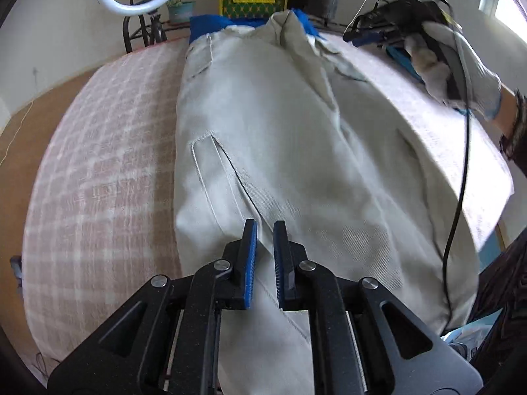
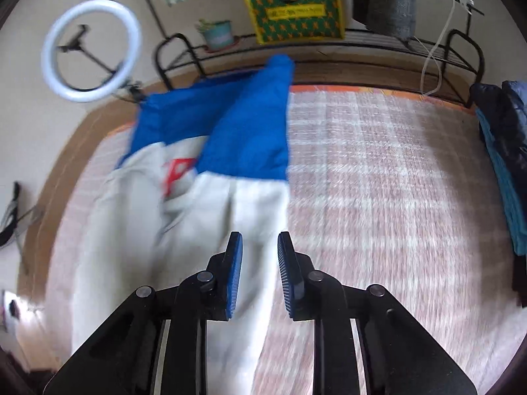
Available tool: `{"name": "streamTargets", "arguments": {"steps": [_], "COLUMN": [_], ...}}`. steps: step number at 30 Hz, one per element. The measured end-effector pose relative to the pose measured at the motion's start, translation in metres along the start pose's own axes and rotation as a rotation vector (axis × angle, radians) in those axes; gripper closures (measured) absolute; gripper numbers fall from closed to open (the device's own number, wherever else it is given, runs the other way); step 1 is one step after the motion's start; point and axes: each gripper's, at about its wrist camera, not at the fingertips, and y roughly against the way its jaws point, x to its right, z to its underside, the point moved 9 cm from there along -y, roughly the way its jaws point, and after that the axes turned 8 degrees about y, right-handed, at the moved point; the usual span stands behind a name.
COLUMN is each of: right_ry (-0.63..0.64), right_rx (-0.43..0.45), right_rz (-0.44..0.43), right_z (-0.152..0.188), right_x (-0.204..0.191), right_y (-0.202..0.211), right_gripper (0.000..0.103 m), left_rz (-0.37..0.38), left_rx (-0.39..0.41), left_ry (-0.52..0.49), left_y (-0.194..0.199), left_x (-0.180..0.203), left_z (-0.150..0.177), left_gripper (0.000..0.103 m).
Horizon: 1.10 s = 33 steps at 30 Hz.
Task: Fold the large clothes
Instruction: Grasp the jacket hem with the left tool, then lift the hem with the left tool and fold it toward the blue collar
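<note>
Garment: beige jacket (image 1: pixel 280 151) with blue lining (image 2: pixel 230 131); lies lengthwise on the bed, running away from the left hand-held gripper toward the far edge; a slanted welt pocket (image 1: pixel 227 168) sits just ahead of the left fingertips.
Left hand-held gripper (image 1: pixel 265 227): pads nearly together; a narrow gap shows beige cloth behind it; whether cloth is pinched between the pads cannot be told.
Right hand-held gripper (image 2: pixel 260 240): jaws apart; nothing between the pads; positioned over the jacket's right edge, where beige cloth meets the bedspread; picture blurred.
Right hand (image 1: pixel 461 75): gloved; visible in the left wrist view, far right of the left hand-held gripper, above the bed; a black cable (image 1: pixel 457 197) hangs from it across the jacket's edge.
Bed (image 2: pixel 395 181): pink-and-white checked cover; carries the jacket.
Surroundings: ring light (image 2: pixel 90 49) beyond the bed to the left; green-and-yellow box (image 2: pixel 293 10) on the black rail ahead; small potted plant (image 2: pixel 215 34) beside it; dark folded clothes (image 2: pixel 504 131) at the far right.
</note>
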Motion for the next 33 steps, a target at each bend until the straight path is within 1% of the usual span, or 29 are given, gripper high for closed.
{"name": "streamTargets", "arguments": {"steps": [1, 2, 4, 6, 7, 8, 9, 10, 11, 12, 13, 14, 15, 16, 17, 19, 20, 22, 25, 27, 31, 33], "right_ry": [0.018, 0.036, 0.074, 0.109, 0.123, 0.131, 0.141, 0.14, 0.132, 0.123, 0.109, 0.105, 0.103, 0.092, 0.076, 0.009, -0.016, -0.022, 0.001, 0.0, 0.02, 0.012], "right_rx": [0.022, 0.037, 0.051, 0.053, 0.051, 0.047, 0.047, 0.054, 0.055, 0.048, 0.023, -0.001, -0.019, -0.038, -0.057, -0.109, -0.128, -0.149, -0.175, -0.176, -0.186, -0.2], "right_rz": [-0.04, -0.077, -0.148, -0.183, -0.195, -0.205, -0.211, -0.213, -0.219, -0.227, -0.229, -0.226, -0.216, -0.201, -0.203, -0.235, -0.231, -0.208, -0.179, -0.194, -0.19, -0.206], "right_z": [0.011, 0.023, 0.053, 0.088, 0.108, 0.127, 0.146, 0.167, 0.186, 0.205, 0.227, 0.243, 0.258, 0.273, 0.282, 0.303, 0.312, 0.324, 0.331, 0.332, 0.329, 0.331], "right_x": [-0.011, -0.022, -0.05, -0.075, -0.087, -0.096, -0.102, -0.107, -0.109, -0.11, -0.112, -0.112, -0.112, -0.11, -0.106, -0.102, -0.098, -0.094, -0.092, -0.094, -0.098, -0.101], "right_y": [0.018, 0.033, 0.06, 0.083, 0.095, 0.106, 0.118, 0.131, 0.14, 0.148, 0.154, 0.157, 0.159, 0.16, 0.159, 0.153, 0.149, 0.141, 0.127, 0.12, 0.107, 0.102], "right_gripper": [0.082, 0.082, 0.082, 0.082, 0.082, 0.078, 0.067, 0.06, 0.049, 0.048, 0.048, 0.048, 0.048, 0.048, 0.048, 0.048, 0.048, 0.048, 0.048, 0.048, 0.048, 0.048], "left_rz": [0.012, 0.025, 0.034, 0.027, 0.037, 0.054, 0.07, 0.087, 0.102, 0.105, 0.121, 0.134, 0.14, 0.141, 0.141, 0.135, 0.141, 0.132, 0.097, 0.066, 0.041, 0.029], "left_rx": [0.02, 0.023, -0.013, -0.017, -0.02, -0.029, -0.038, -0.048, -0.071, -0.097, -0.13, -0.162, -0.189, -0.211, -0.225, -0.257, -0.264, -0.261, -0.222, -0.201, -0.175, -0.169], "left_ry": [-0.02, -0.04, -0.08, -0.083, -0.067, -0.039, -0.009, 0.033, 0.085, 0.136, 0.185, 0.213, 0.23, 0.24, 0.251, 0.285, 0.299, 0.302, 0.251, 0.208, 0.163, 0.139], "left_y": [0.01, 0.016, 0.023, 0.033, 0.04, 0.047, 0.052, 0.056, 0.058, 0.057, 0.056, 0.056, 0.054, 0.052, 0.05, 0.046, 0.045, 0.047, 0.051, 0.053, 0.056, 0.056], "left_x": [0.004, 0.008, 0.017, 0.017, 0.015, 0.01, 0.005, -0.002, -0.012, -0.022, -0.029, -0.032, -0.033, -0.034, -0.036, -0.038, -0.039, -0.037, -0.033, -0.024, -0.015, -0.011], "left_z": [0.006, 0.012, 0.032, 0.047, 0.053, 0.058, 0.06, 0.062, 0.065, 0.069, 0.076, 0.084, 0.09, 0.097, 0.101, 0.109, 0.111, 0.112, 0.104, 0.102, 0.1, 0.099], "left_gripper": [0.096, 0.096, 0.096, 0.096, 0.095, 0.087, 0.082, 0.072, 0.063, 0.061, 0.061, 0.061, 0.06, 0.056, 0.052, 0.048, 0.048, 0.048, 0.048, 0.048, 0.048, 0.048]}}
